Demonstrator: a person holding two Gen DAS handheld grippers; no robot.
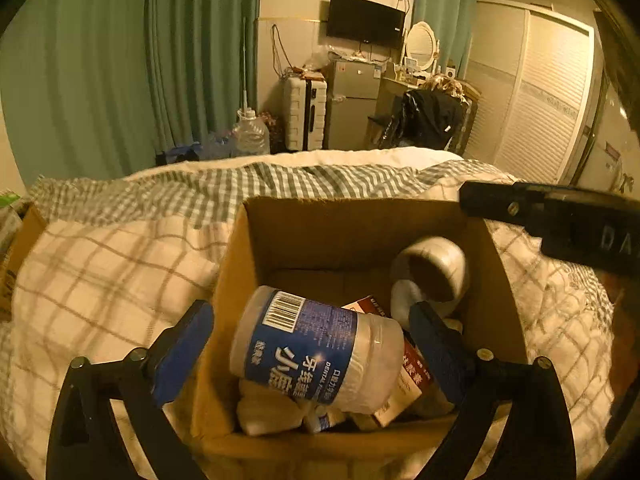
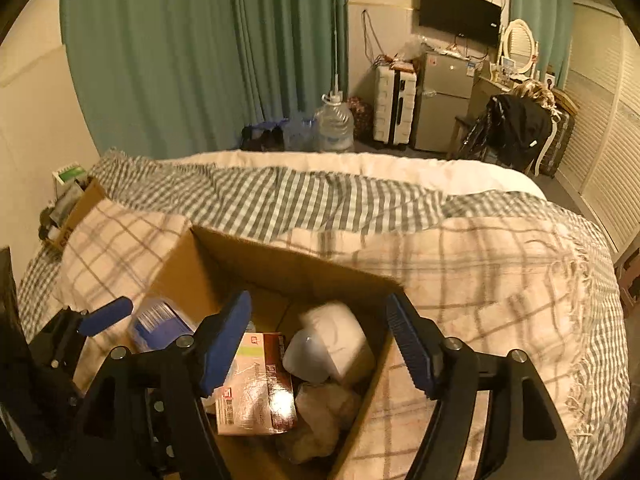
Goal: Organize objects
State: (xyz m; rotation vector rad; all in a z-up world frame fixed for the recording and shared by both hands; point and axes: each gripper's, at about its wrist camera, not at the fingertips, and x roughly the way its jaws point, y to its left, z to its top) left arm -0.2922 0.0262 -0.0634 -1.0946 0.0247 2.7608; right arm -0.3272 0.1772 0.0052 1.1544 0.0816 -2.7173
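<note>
**Both jaws wide over the cardboard box on the bed**

My left gripper [image 1: 312,344] hangs above the near end of the cardboard box [image 1: 344,232], its jaws spread wide. Between them lies the floss-pick jar [image 1: 316,350], a clear plastic tub with a blue label and a barcode, tipped on its side atop the other contents. Neither blue pad touches it: the left pad is outside the box's left wall, the right pad is inside, just beside the jar's lid end.

My right gripper [image 2: 320,340] is over the same cardboard box [image 2: 280,264] from the other side, jaws likewise wide and holding nothing. The left pad is above a red-and-white carton [image 2: 256,384] lying flat in the box; the right pad is over the box's right wall.

Deeper in the box sits a white round container [image 1: 434,268], tilted against the right wall, blurred in both views. Below it in the right wrist view is a pale crumpled wad [image 2: 324,420]; I cannot tell what it is.

The box rests on a cream plaid blanket [image 2: 480,280] over a grey gingham bedspread [image 2: 304,200]. A second, smaller box [image 2: 76,216] of items stands at the bed's far left edge.
</note>
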